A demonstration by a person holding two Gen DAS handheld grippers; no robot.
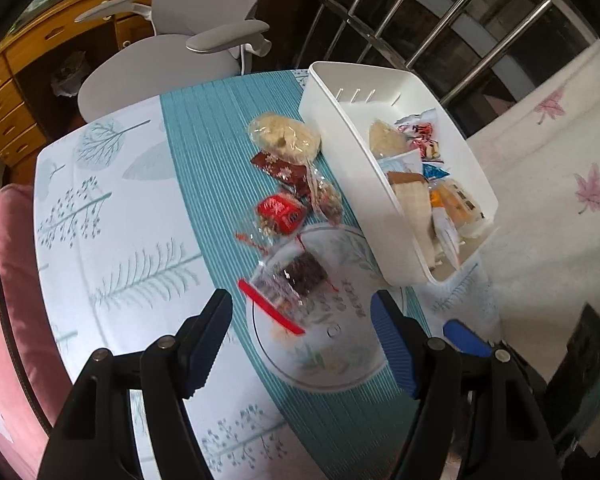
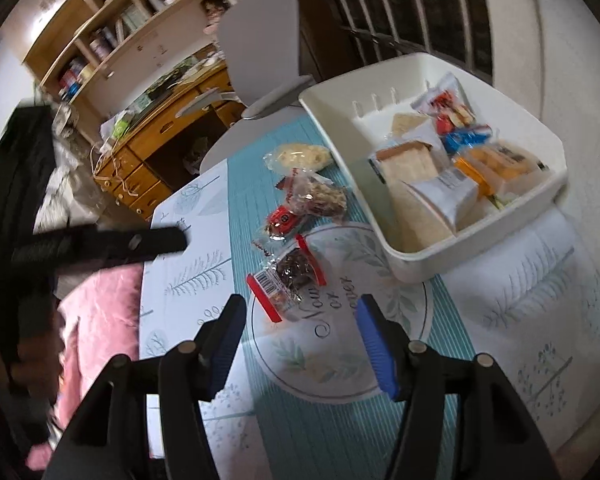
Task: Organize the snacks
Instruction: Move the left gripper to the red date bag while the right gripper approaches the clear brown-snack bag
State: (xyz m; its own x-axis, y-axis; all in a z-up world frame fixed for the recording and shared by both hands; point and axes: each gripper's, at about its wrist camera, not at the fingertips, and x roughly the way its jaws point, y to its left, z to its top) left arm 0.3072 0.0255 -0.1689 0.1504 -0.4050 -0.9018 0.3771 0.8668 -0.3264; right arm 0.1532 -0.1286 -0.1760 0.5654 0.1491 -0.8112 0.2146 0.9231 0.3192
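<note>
Both grippers hover over the tabletop (image 1: 112, 216) with their fingers spread wide and gripping nothing. Between the left gripper (image 1: 300, 340) fingers lies a clear packet with red edges (image 1: 288, 284), resting on a round printed mat (image 1: 340, 364). The right gripper (image 2: 300, 340) points at the same packet (image 2: 288, 280). Beyond it a red wrapped snack (image 1: 280, 210), a brown wrapper (image 1: 280, 168) and a pale round cake (image 1: 284, 136) lie in a row just beside the white bin (image 1: 340, 148), which holds more wrapped snacks (image 1: 420, 184).
</note>
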